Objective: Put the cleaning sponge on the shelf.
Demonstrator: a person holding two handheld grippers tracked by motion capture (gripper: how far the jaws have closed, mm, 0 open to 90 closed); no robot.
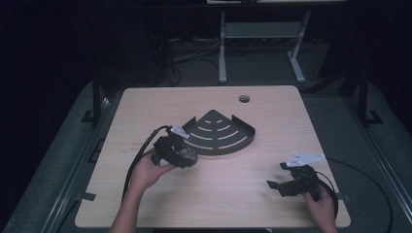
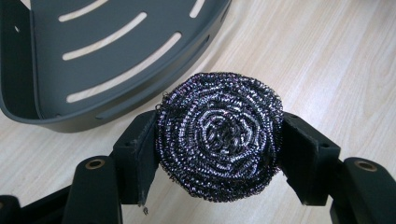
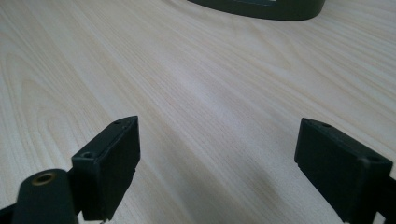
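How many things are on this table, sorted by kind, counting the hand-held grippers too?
Steel wool scourer: 1
Dark slotted corner tray: 1
Hand-held grippers: 2, left gripper and right gripper
Total: 4

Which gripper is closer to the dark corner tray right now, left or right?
Left. The left gripper, shut on the steel scourer, sits just beside the tray's curved rim. The right gripper stands open, farther off toward the table's near right corner.
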